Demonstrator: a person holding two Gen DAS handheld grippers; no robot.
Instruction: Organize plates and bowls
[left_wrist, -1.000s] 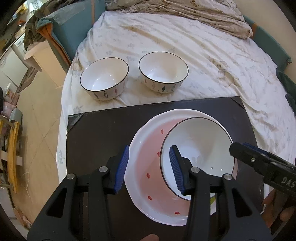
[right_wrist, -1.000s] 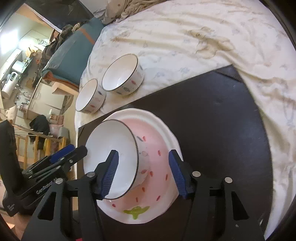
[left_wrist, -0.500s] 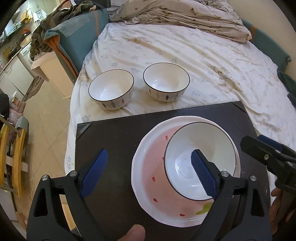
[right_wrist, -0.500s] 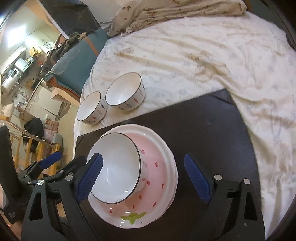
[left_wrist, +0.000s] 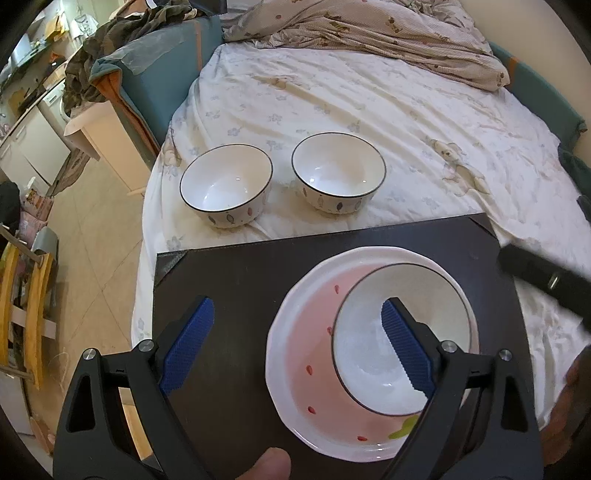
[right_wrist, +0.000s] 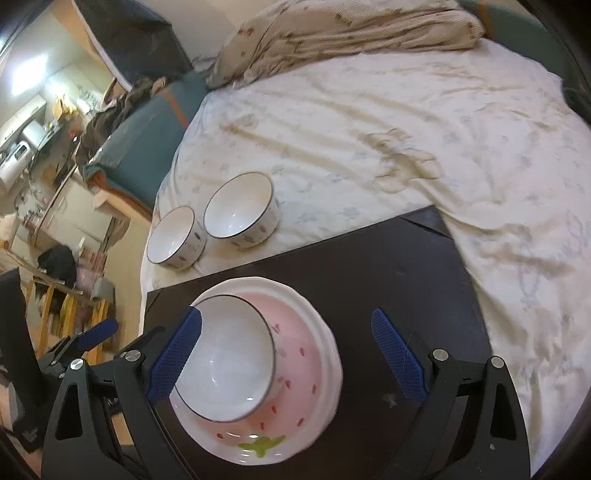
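Observation:
A white bowl with a dark rim (left_wrist: 369, 332) (right_wrist: 229, 362) sits inside a pink strawberry plate (left_wrist: 303, 350) (right_wrist: 306, 362) on a dark board (left_wrist: 229, 280) (right_wrist: 388, 277). My left gripper (left_wrist: 295, 347) hovers open above them, its right pad over the bowl and its left pad over bare board. My right gripper (right_wrist: 286, 356) hangs above the same stack, its jaws opening wide, and no pad touches bowl or plate. Two more white bowls (left_wrist: 225, 184) (left_wrist: 338, 173) stand side by side on the bed sheet beyond the board.
The board lies on a bed with a pale flowered sheet (left_wrist: 369, 103). A crumpled blanket (left_wrist: 369, 33) lies at the far end, and a teal cushion (left_wrist: 162, 55) at the far left. The bed edge drops to the floor (left_wrist: 92, 258) on the left. A thumb (left_wrist: 269, 465) shows at the bottom.
Both grippers' jaws have spread wide, away from the bowl's wall, and both views have pulled back a little. The bowl stays in the plate.

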